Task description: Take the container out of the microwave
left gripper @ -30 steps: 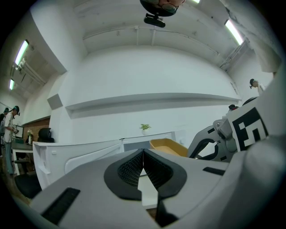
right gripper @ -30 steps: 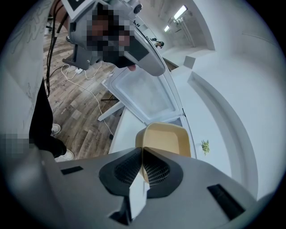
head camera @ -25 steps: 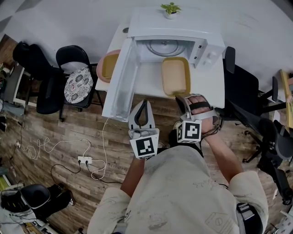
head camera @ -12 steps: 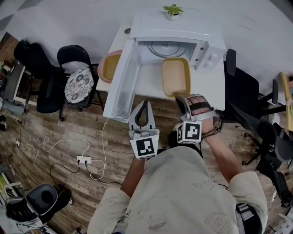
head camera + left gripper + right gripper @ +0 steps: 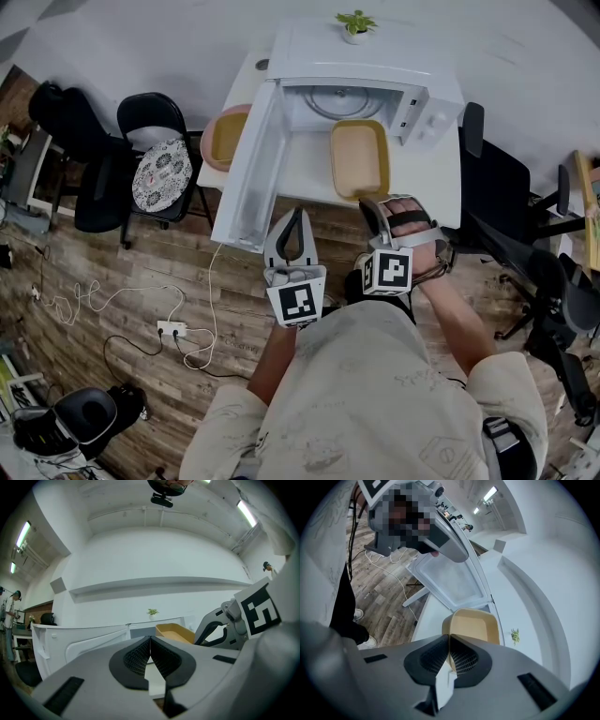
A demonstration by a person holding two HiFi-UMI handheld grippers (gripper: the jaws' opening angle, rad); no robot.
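**Tan container on the table outside the microwave, both grippers closed and empty**

A tan rectangular container [image 5: 359,157] sits on the white table [image 5: 427,178], just in front of the open microwave [image 5: 349,58]. The microwave's door [image 5: 248,173] swings out to the left. The container's long axis runs from the oven cavity straight toward the person. The right gripper [image 5: 367,202], jaws pressed together on nothing, points at the container's near short end, just short of it. The left gripper [image 5: 294,212], likewise closed and empty, hovers beside it, nearer the door's edge.

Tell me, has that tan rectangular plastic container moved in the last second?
No. The tan rectangular container sits on the white table at the same spot before the open white microwave as earlier.
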